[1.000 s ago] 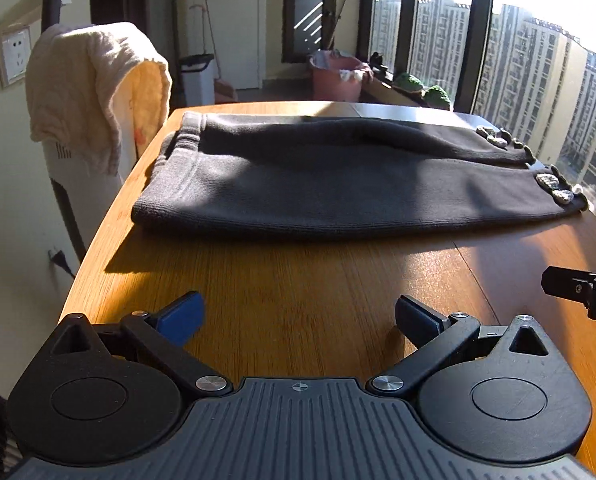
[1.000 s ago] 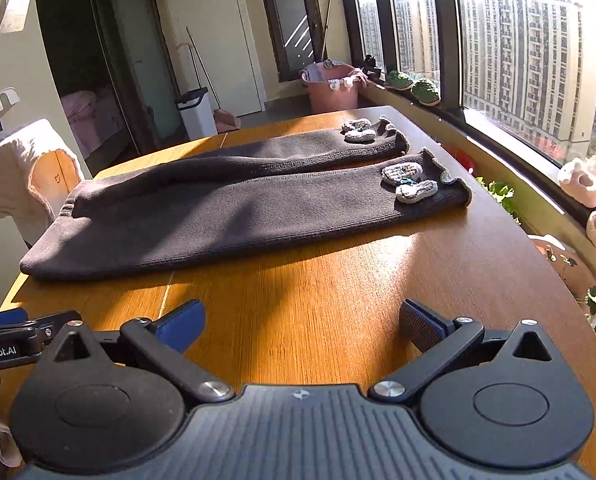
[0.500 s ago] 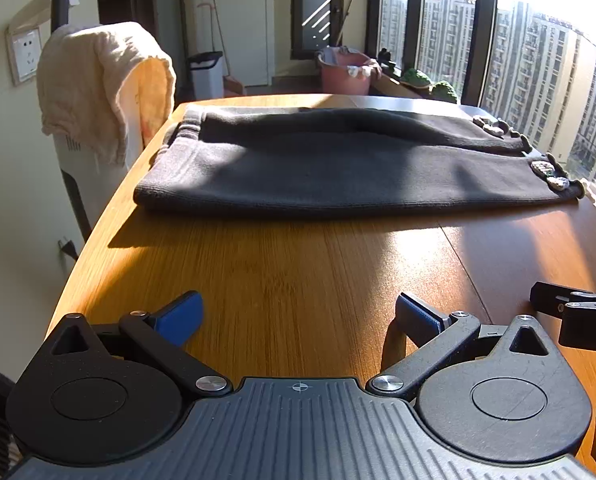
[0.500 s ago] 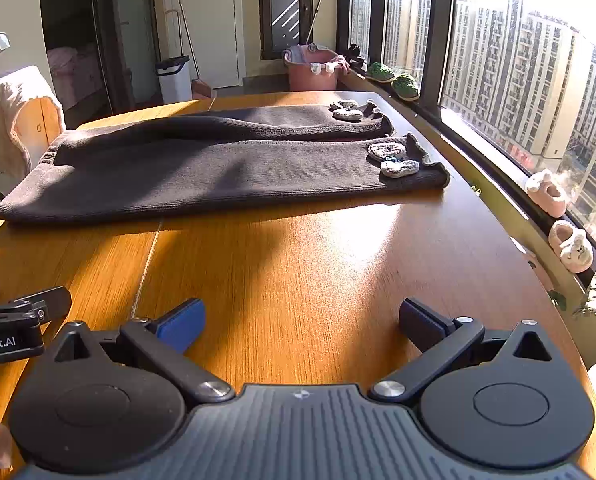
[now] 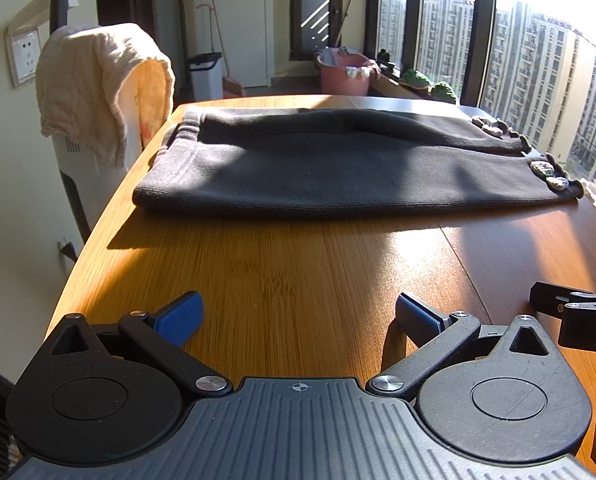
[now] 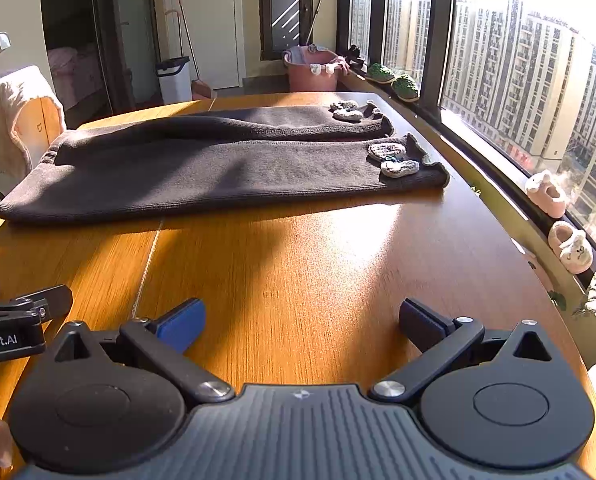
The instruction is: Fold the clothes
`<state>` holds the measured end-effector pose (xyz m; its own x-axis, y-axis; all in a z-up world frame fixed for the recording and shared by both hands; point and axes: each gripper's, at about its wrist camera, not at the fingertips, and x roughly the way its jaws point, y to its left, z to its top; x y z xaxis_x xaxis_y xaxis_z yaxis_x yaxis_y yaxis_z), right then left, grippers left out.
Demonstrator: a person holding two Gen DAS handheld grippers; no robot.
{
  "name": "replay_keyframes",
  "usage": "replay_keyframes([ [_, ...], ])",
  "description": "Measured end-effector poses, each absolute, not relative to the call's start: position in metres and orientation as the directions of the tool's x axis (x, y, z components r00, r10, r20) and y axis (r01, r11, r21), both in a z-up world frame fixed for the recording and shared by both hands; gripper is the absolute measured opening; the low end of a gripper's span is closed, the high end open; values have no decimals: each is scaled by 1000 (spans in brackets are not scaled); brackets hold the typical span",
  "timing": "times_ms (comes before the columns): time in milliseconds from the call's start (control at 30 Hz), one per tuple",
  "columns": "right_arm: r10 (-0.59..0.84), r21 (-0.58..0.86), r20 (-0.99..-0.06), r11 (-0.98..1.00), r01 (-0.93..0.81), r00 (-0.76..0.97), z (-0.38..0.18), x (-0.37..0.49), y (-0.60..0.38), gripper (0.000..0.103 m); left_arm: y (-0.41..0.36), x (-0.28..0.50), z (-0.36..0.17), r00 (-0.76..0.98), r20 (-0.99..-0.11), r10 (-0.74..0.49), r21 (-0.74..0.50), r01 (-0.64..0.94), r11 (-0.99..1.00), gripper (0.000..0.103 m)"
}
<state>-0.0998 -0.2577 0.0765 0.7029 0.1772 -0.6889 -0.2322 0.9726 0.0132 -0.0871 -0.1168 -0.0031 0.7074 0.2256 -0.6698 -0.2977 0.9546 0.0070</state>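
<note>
Dark grey knit trousers (image 5: 338,168) (image 6: 217,172) lie flat across the far half of the wooden table (image 5: 298,272) (image 6: 306,264), waistband to the left, both leg ends to the right with small pale knitted patches (image 6: 394,160). My left gripper (image 5: 298,314) is open over bare wood near the front edge, well short of the trousers. Beside it, my right gripper (image 6: 302,318) is also open, with nothing between its fingers. Each gripper's body shows at the edge of the other's view.
A chair draped with a cream towel (image 5: 93,84) stands at the table's left end. Along the right runs a window sill (image 6: 498,184) with slippers (image 6: 558,220). A pink tub (image 6: 314,70) and a white bin (image 6: 173,78) stand beyond the table.
Both grippers have drawn back toward the table's front edge, so the trousers look farther away. Both stay open.
</note>
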Motion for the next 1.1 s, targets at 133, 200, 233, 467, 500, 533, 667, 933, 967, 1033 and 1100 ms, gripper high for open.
replay_keyframes([
  [133, 177, 13, -689, 973, -232, 703, 77, -100, -258, 103, -117, -87, -3, 707, -670, 226, 7, -298, 955, 103],
  [200, 177, 13, -688, 973, -232, 703, 77, -100, -258, 103, -117, -87, -3, 708, -670, 225, 7, -298, 955, 103],
  [233, 177, 13, -688, 973, -233, 704, 77, -100, -258, 103, -117, -87, -3, 708, -670, 225, 7, -297, 955, 103],
  [467, 178, 13, -688, 972, -233, 704, 77, -100, -258, 103, -117, -87, -3, 707, -670, 225, 7, -297, 955, 103],
  [500, 178, 13, -688, 972, -233, 704, 77, -100, -258, 103, -117, -87, -3, 707, -670, 225, 7, -297, 955, 103],
  [533, 178, 13, -688, 972, -233, 704, 77, -100, -258, 103, -117, -87, -3, 707, -670, 225, 7, -297, 955, 103],
  [667, 179, 12, -687, 972, -235, 704, 77, -100, -257, 103, -117, -87, -3, 708, -670, 225, 7, -297, 955, 103],
  [933, 181, 12, -687, 971, -238, 704, 78, -99, -256, 103, -117, -85, -3, 708, -670, 224, 9, -294, 956, 103],
  [967, 181, 12, -687, 971, -238, 704, 78, -99, -256, 103, -117, -85, -3, 707, -670, 224, 9, -294, 956, 103],
  [1033, 181, 12, -687, 971, -238, 704, 78, -99, -255, 103, -117, -85, -3, 707, -670, 224, 9, -294, 956, 103],
  [1100, 181, 12, -687, 971, -238, 704, 78, -99, -255, 103, -117, -85, -3, 708, -670, 224, 9, -294, 956, 103],
])
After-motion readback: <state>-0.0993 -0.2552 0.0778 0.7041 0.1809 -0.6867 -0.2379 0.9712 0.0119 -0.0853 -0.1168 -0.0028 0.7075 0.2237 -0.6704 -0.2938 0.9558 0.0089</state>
